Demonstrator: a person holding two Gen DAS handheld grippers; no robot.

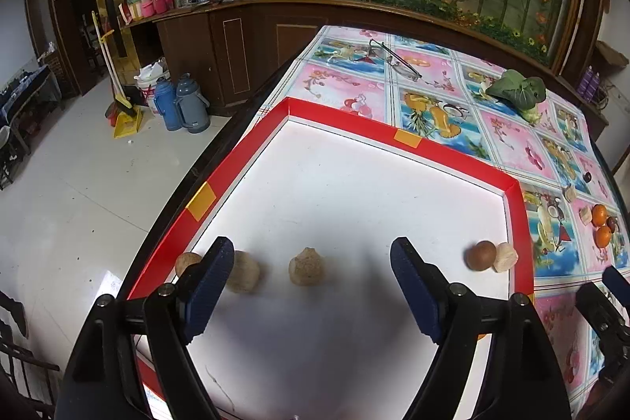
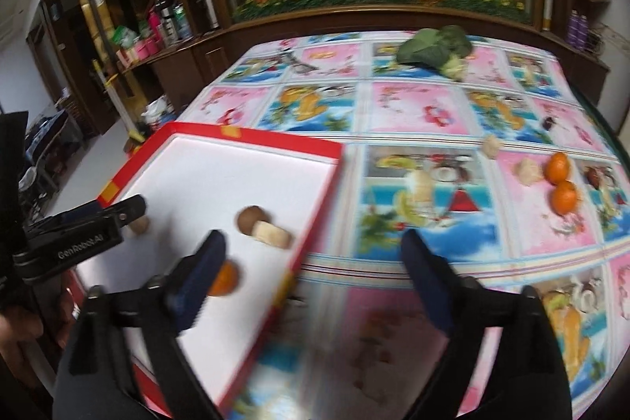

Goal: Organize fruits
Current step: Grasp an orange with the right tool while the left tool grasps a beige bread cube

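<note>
A red-rimmed white tray [image 1: 354, 121] [image 2: 275, 141] lies at the table's left end. In it lie a tan knobbly piece [image 1: 306, 266], two similar ones [image 1: 244, 272] [image 1: 187, 261], a brown-capped mushroom [image 1: 481, 254] [image 2: 260, 223] and an orange [image 2: 226, 278]. My left gripper [image 1: 311, 250] is open over the tray; the middle tan piece lies just beyond its fingertips, untouched. My right gripper [image 2: 313, 243] is open and empty above the tray's right rim, its left finger [image 2: 204, 270] partly hiding the orange. Two more oranges [image 2: 558, 167] [image 1: 599, 215] sit on the tablecloth at right.
A leafy green vegetable [image 1: 516, 91] [image 2: 433, 46] lies at the far side of the patterned tablecloth [image 2: 413, 105]. Pale pieces [image 2: 492, 146] and dark fruits [image 2: 548, 123] lie near the oranges. Eyeglasses [image 1: 393, 60] lie at the far end. Table edge and floor drop left.
</note>
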